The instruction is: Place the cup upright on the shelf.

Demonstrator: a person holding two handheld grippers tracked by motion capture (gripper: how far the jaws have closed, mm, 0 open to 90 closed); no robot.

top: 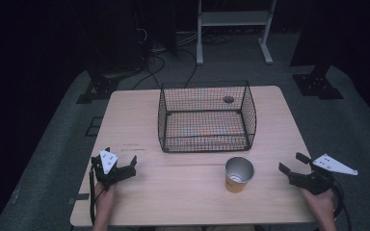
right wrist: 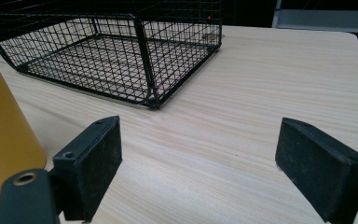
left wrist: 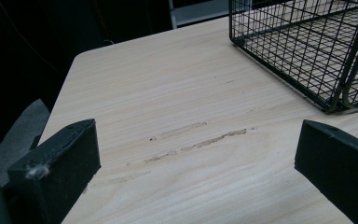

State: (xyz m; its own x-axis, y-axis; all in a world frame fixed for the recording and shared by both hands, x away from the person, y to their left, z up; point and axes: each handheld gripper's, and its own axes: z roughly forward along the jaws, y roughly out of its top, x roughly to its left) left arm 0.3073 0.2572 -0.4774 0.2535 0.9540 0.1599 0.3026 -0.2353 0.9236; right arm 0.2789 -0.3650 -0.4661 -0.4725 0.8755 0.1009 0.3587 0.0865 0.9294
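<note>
A black wire basket (top: pixel 205 138) stands empty at the middle of the wooden table (top: pixel 173 197). In front of it, a little right, a yellow cup (top: pixel 239 175) with a shiny metal inside stands upright. My left gripper (top: pixel 118 162) rests near the table's front left, open, with bare wood between its jaws (left wrist: pixel 196 154). My right gripper (top: pixel 292 162) sits at the front right, to the right of the cup, and is open too. In the right gripper view the cup (right wrist: pixel 2 140) is at the left edge, outside the gripper (right wrist: pixel 198 158), and the basket (right wrist: pixel 112 60) lies ahead.
Pale scratch marks (left wrist: pixel 200 140) cross the wood ahead of the left gripper, and the basket's corner (left wrist: pixel 335 100) is to their right. A white shelf frame (top: pixel 233 29) and cables lie on the dark floor beyond the table.
</note>
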